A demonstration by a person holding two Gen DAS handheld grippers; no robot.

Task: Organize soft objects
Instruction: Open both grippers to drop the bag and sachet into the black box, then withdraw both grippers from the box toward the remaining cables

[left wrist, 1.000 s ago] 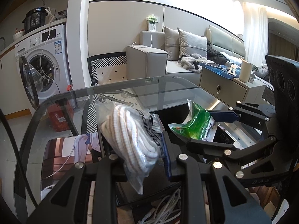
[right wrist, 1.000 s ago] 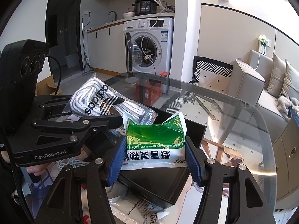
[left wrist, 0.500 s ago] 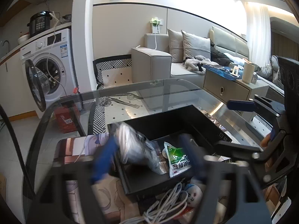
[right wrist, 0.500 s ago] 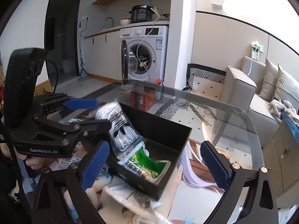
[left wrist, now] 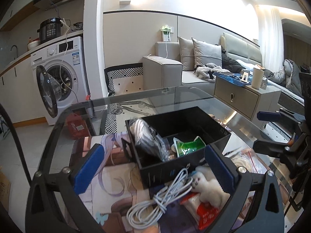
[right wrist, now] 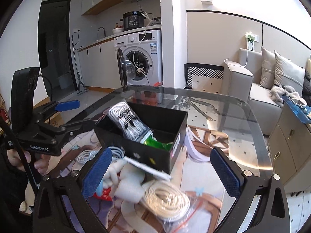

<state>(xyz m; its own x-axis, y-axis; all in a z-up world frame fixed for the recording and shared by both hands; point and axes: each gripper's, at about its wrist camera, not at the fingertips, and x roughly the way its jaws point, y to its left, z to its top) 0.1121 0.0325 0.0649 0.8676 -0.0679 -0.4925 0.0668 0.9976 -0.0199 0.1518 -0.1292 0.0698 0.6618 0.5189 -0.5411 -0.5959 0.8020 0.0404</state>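
On a round glass table (left wrist: 175, 97) in an open room, with a white washing machine (right wrist: 142, 56) at the far left and a grey sofa (left wrist: 186, 68) at the far right, sits a black box (left wrist: 194, 122) with a divider across it. A printed mat (left wrist: 120, 176) with a cartoon figure lies under the box. Inside the box, a clear bag of white socks (right wrist: 128, 122) leans on the left wall, its long axis running from the far left rim down toward the middle; the black logo and the word "adidas" on it read upside down in the right view. Beside it, low in the near compartment, lies a green packet (left wrist: 187, 145), crumpled, its print too small to read. Near the box on the mat lie a coil of white cable (left wrist: 161, 198), a white plush toy (left wrist: 208, 186), a red and white packet (left wrist: 208, 211) and a clear bag of cream cord (right wrist: 167, 198). Left gripper (left wrist: 153, 167) hovers over the near things with its blue pads wide apart and nothing between them. Right gripper (right wrist: 161, 172) hangs above the plush toy and the cord bag, jaws likewise spread wide and holding nothing. In the right view the left tool's body reads "GenRobot.AI". A black cooker (right wrist: 133, 20) stands on the counter above the washing machine.
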